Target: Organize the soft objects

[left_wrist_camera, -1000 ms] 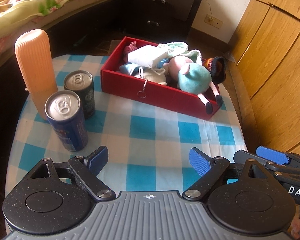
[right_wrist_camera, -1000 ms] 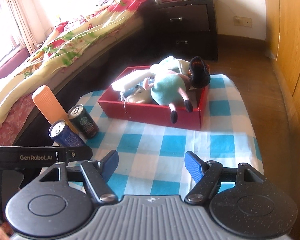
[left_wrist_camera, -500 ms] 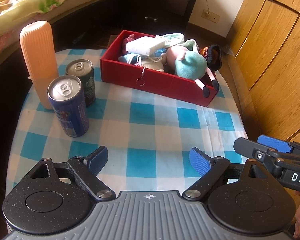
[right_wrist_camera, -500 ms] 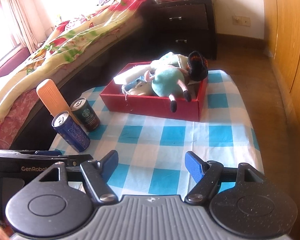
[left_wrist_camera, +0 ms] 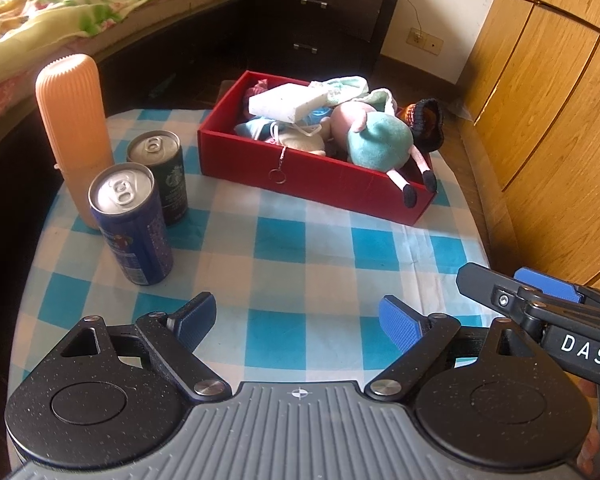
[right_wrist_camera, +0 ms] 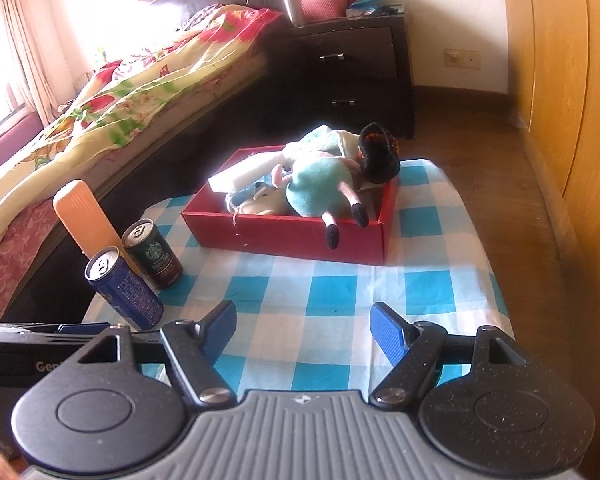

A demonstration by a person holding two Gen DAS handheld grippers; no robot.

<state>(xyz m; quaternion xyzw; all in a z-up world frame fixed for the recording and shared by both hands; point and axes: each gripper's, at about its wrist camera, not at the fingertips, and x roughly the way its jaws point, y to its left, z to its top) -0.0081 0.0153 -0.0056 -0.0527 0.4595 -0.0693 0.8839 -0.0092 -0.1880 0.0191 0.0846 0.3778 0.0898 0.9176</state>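
The left gripper point(left_wrist_camera: 298, 318) and the right gripper point(right_wrist_camera: 303, 327) are held with jaws apart and empty above the near edge of the blue-and-white checked tablecloth point(left_wrist_camera: 284, 248). Straight ahead, well apart from both, the red rectangular cardboard box point(left_wrist_camera: 312, 176) is set, its long axis running left to right. The teal-and-pink plush doll point(left_wrist_camera: 380, 142) is laid at its right end, nearer the right gripper, legs draped over the near wall.

A blue-and-white checked tablecloth point(left_wrist_camera: 300, 240) is covering the table. A red box point(left_wrist_camera: 312, 176) is holding a teal-and-pink plush point(left_wrist_camera: 376, 140) (its feet are black) and a white pouch point(left_wrist_camera: 284, 102). An orange ribbed bottle point(left_wrist_camera: 74, 128), a blue can point(left_wrist_camera: 134, 226) and a dark green can point(left_wrist_camera: 162, 176) are standing alongside.
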